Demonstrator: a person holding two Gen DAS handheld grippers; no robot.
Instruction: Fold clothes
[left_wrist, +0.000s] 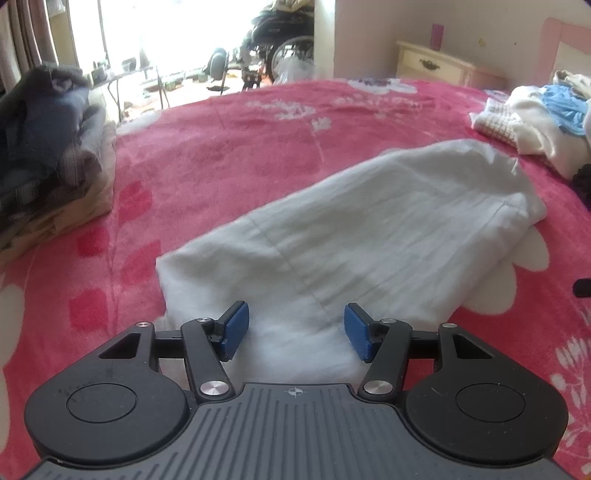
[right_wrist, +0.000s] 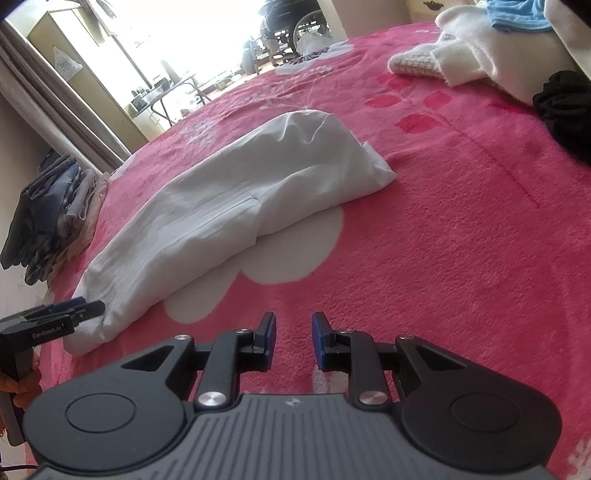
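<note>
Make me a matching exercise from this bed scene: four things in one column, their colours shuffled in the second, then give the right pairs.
Things:
1. Blanket
2. Long folded garment
3. Garment on top of the pile at the right
4. Bundle at the far right bed edge

Colours:
A. Black
B. White
C. Pink with white flowers
D. Light blue

Pairs: 1-C, 2-B, 3-D, 4-A

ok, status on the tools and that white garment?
Left tool open over near end of white garment. Right tool open, empty, above pink blanket. Nothing in the way.
</note>
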